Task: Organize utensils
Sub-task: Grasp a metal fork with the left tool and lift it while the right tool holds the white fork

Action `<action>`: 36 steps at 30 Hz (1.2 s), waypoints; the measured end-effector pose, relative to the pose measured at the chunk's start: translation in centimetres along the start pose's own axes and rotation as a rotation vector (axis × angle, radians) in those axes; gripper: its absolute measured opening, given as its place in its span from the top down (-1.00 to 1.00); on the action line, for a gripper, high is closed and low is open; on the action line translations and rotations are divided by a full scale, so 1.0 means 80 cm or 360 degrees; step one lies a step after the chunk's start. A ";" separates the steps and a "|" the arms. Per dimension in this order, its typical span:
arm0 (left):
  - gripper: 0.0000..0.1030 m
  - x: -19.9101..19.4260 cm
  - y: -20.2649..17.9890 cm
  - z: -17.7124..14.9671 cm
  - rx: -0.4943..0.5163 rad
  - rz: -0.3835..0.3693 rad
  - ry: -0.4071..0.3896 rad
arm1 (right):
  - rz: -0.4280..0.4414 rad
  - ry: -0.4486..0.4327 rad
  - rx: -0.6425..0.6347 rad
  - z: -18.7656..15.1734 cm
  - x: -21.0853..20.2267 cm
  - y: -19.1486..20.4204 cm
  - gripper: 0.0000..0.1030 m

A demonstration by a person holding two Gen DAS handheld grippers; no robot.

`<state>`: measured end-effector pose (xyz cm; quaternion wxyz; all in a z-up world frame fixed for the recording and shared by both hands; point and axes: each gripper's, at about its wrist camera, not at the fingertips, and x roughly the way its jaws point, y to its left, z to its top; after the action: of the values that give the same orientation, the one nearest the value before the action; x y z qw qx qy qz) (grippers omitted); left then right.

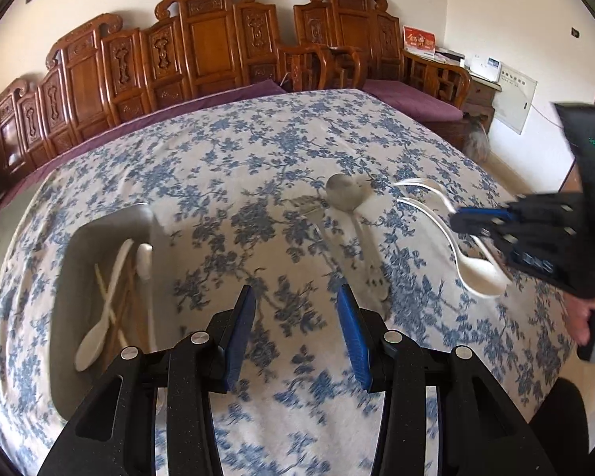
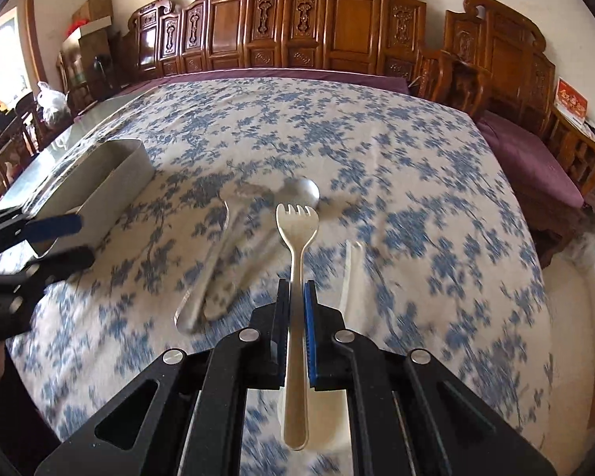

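We hold a white plastic fork point(image 2: 296, 277) clamped by its handle in the right gripper point(image 2: 296, 289), tines pointing forward, above the table. It looks light, stiff and smooth, so we judge a mid-handle grip best, as a hold nearer the end might let it swivel. A metal spoon point(image 2: 297, 194) and a metal fork point(image 2: 206, 277) lie on the cloth below, harder and likely heavier. The left gripper point(image 1: 297, 313) hangs half open and empty beside the grey tray point(image 1: 111, 226), which holds a white spoon point(image 1: 103, 317) and chopsticks point(image 1: 119, 305). The blue floral tablecloth point(image 2: 416, 158) looks soft and wrinkled. Carved wooden benches point(image 2: 337, 20) line the wall.
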<state>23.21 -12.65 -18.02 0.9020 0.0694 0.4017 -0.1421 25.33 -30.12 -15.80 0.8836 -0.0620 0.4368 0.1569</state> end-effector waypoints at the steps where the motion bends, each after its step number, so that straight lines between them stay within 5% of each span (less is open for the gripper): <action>1: 0.21 0.007 -0.003 0.003 -0.0001 -0.0002 0.0013 | -0.0002 -0.0005 0.0003 -0.003 -0.004 -0.004 0.83; 20: 0.23 0.140 -0.037 0.056 -0.0052 -0.0019 0.0218 | 0.0063 -0.0069 0.0068 -0.029 -0.022 -0.041 0.83; 25: 0.45 0.153 -0.032 0.053 -0.0067 0.0025 0.0262 | 0.0083 -0.0079 0.0077 -0.031 -0.023 -0.039 0.83; 27: 0.80 0.150 -0.032 0.051 -0.0051 0.0025 0.0262 | 0.0090 -0.0086 0.0080 -0.031 -0.026 -0.037 0.83; 36: 0.88 0.110 -0.008 0.028 -0.0033 0.0034 0.0279 | 0.0078 -0.0116 -0.0003 -0.026 -0.048 -0.006 0.83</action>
<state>30.22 -15.53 -23.09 0.8655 0.0765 0.4798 -0.1218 21.72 -31.96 -14.03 0.8948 -0.0465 0.4055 0.1812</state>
